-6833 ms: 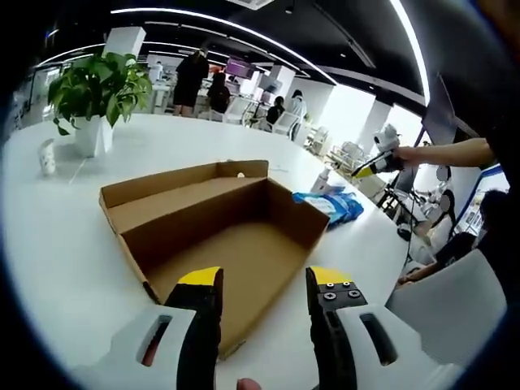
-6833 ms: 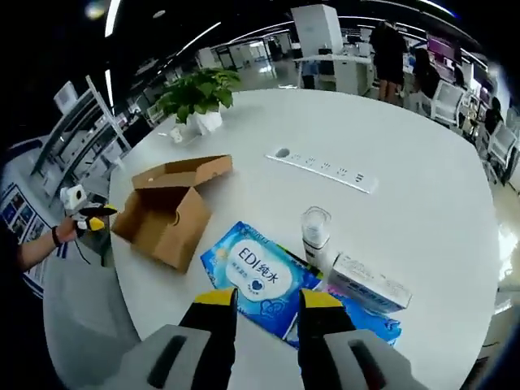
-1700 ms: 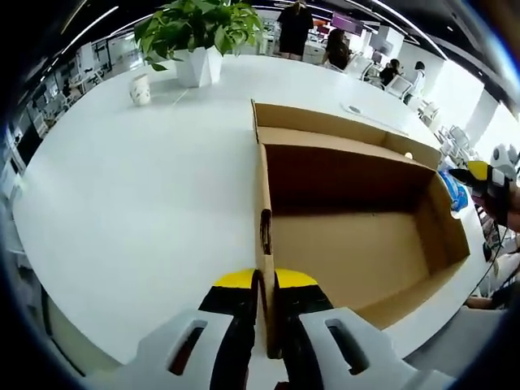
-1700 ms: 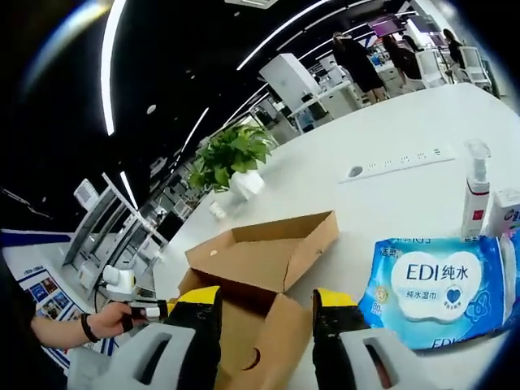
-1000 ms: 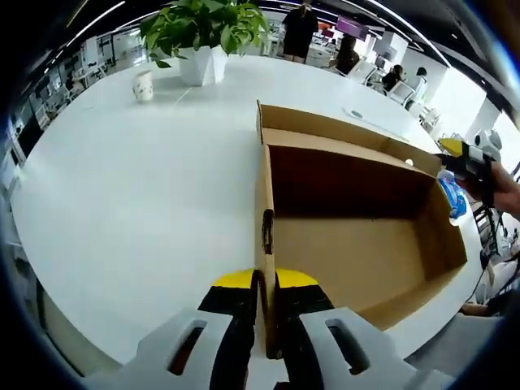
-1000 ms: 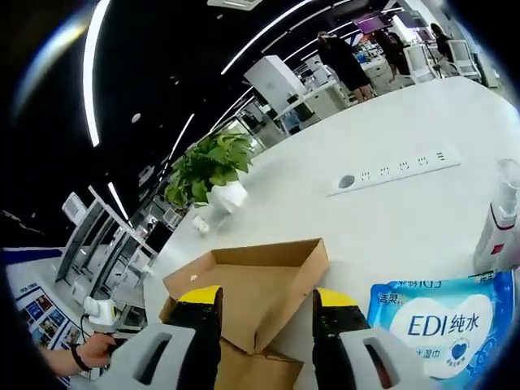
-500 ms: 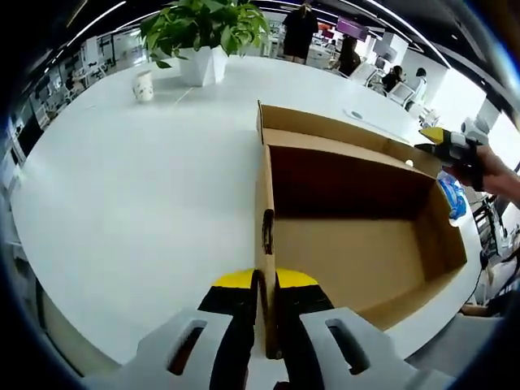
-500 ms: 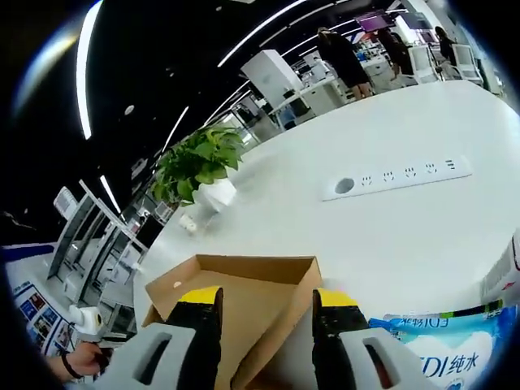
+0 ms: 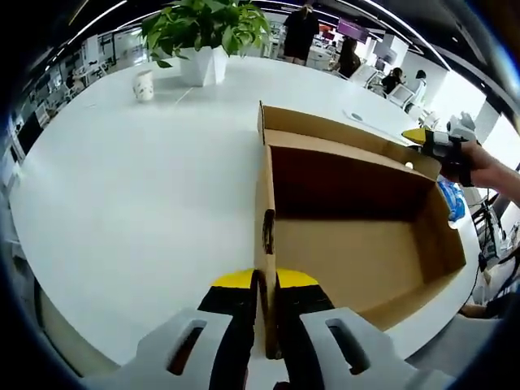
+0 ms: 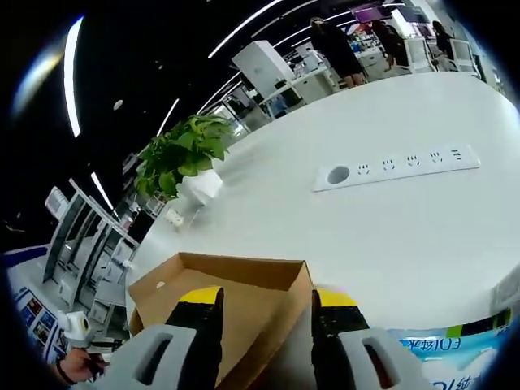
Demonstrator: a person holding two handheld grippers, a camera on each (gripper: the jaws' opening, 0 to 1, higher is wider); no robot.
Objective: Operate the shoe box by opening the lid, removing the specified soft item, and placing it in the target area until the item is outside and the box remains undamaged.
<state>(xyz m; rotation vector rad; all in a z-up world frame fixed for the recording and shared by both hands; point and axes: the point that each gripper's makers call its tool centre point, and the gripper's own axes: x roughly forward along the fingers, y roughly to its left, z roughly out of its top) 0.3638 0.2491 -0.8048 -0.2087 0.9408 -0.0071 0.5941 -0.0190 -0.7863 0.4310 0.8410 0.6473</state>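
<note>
The brown cardboard shoe box (image 9: 357, 248) lies open on the white table, its inside bare. My left gripper (image 9: 264, 281) is shut on the box's near side wall. The lid flap (image 9: 325, 123) stands off the far side. My right gripper (image 9: 428, 140), held by a hand (image 9: 487, 166), is at the lid's right end. In the right gripper view the right gripper (image 10: 266, 299) is open, with the lid's corner (image 10: 244, 292) between its jaws. The blue wet-wipes pack (image 10: 459, 357) lies just right of the box, also showing as the wipes pack (image 9: 453, 199).
A potted plant (image 9: 207, 32) and a small cup (image 9: 144, 84) stand at the table's far left. A white power strip (image 10: 398, 166) lies on the table beyond the lid. People stand and sit at desks in the background.
The right gripper has moved in low over the lid, so the lid's corner now sits between its jaws. The left gripper keeps its hold on the box wall.
</note>
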